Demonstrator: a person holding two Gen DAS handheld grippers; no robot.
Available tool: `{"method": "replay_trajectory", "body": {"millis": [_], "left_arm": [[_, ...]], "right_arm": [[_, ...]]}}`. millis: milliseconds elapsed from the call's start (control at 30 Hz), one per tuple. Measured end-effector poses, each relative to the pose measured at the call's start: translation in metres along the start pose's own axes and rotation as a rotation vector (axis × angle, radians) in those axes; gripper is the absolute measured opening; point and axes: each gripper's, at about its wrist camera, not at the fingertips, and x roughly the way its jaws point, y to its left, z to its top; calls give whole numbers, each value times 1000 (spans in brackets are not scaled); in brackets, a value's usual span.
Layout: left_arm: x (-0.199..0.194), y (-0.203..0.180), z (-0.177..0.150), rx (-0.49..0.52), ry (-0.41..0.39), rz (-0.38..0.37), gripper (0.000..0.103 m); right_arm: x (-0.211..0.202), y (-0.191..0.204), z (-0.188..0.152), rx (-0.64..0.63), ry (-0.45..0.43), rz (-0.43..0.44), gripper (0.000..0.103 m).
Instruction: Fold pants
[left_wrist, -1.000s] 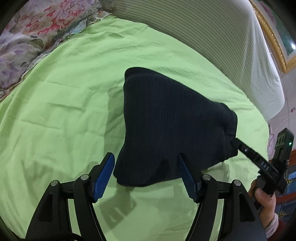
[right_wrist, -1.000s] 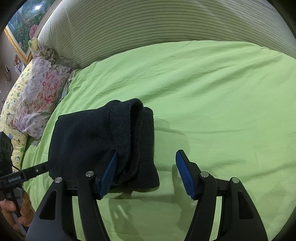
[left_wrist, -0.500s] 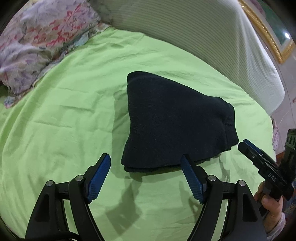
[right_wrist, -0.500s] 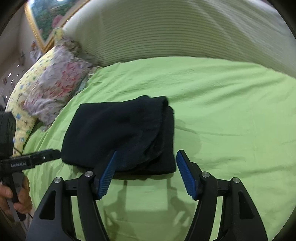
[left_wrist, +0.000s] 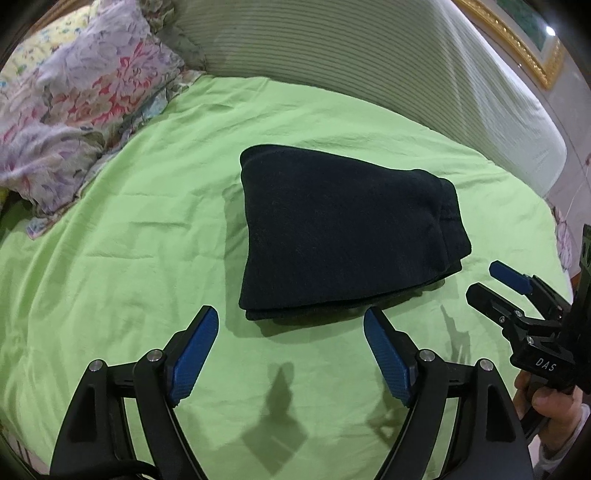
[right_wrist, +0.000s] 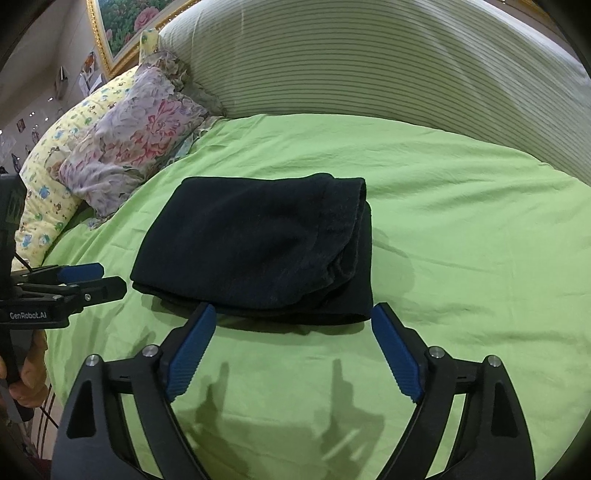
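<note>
The bed (left_wrist: 147, 229) is covered by a green sheet, with a floral pillow (left_wrist: 74, 110) at its head. The pants (left_wrist: 340, 236) are laid mid-bed as a dark folded stack, apart from both grippers. The left gripper (left_wrist: 291, 347) is spread, nothing between its pads. The right gripper (right_wrist: 293, 343) is seen opening, also empty. The loose layers at the stack's right edge could be dragged askew if snagged by a finger.
</note>
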Motion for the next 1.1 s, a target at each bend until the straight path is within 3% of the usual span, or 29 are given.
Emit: {"method": "replay_trajectory", "body": {"millis": [333,633,1100], "left_arm": [[0,-7,-15,11,-19,15,85],[-7,-4,-19,-42,-116,68,87],[3,-4,-29,-44,-111,100,87]], "right_arm": [[1,6,-4,-24,-11,16,89],[4,14,-10,-46,-20,21,89],[6,17,-17,-74,-66,-16,89]]}}
